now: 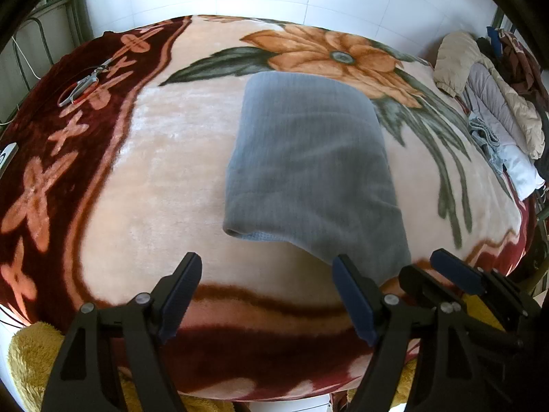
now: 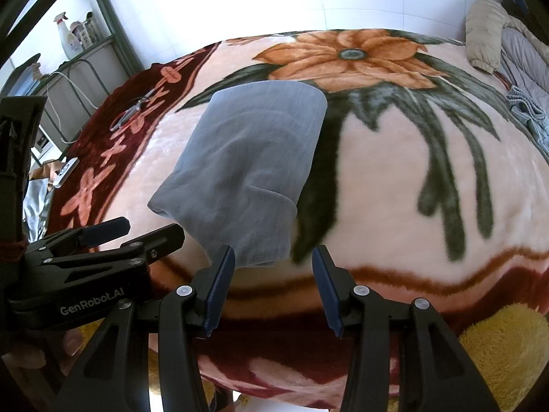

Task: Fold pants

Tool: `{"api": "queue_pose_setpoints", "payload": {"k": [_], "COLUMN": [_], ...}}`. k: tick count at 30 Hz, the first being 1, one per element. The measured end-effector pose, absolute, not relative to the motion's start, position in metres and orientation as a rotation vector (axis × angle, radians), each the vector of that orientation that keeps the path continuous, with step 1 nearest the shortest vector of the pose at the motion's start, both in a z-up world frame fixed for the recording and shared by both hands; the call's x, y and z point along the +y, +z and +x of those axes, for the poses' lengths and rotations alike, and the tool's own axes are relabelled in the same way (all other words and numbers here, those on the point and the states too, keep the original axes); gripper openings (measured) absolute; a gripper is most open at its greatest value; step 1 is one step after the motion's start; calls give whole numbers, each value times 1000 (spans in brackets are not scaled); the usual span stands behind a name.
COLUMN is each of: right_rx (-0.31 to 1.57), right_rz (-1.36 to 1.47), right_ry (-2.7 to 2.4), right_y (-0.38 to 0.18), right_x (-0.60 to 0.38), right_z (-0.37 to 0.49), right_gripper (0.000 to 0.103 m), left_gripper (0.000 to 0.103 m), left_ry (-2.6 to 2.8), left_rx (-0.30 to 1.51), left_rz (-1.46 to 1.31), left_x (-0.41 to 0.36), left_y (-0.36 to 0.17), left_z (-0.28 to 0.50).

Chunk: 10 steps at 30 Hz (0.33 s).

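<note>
The pants [image 1: 308, 164] lie on the blanket [image 1: 164, 178] as one compact grey rectangle, several layers thick, with a rounded fold at the near left corner where an inner layer shows. They sit in the middle part of the bed, a little toward its near edge, and their far end touches the orange flower print. I judge the folding as nearly finished or finished: no leg or waistband hangs out, and what may be left is only some smoothing of the near edge, which is a little uneven.

The left gripper [image 1: 266, 297] has its jaws wide apart and holds nothing; it hovers over the near edge of the bed, with one finger just in front of the near right corner of the pants. The right gripper [image 2: 272, 290] also has its jaws apart and empty, and it stands just before the near end of the pants; I cannot tell if it touches the cloth.
</note>
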State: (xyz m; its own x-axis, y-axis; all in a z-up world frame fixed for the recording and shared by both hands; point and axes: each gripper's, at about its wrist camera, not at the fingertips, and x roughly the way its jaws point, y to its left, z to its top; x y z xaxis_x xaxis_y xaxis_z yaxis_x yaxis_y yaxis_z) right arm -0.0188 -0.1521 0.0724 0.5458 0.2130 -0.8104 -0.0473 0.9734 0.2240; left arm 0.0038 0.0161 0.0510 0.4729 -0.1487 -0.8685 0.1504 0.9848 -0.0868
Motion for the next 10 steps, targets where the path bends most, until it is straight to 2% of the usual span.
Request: {"api": "queue_pose_setpoints", "payload": {"k": [10], "right_rx": [983], "right_rz": [183], "right_ry": [156], "right_y": [73], "right_x": [-153], "right_z": [-19], "right_gripper": [48], "left_gripper": [82], "left_ry": [-181], "left_rx": [1062], "left_rz": [5], "left_x": [15], "left_y": [51], "left_z": [4]}}
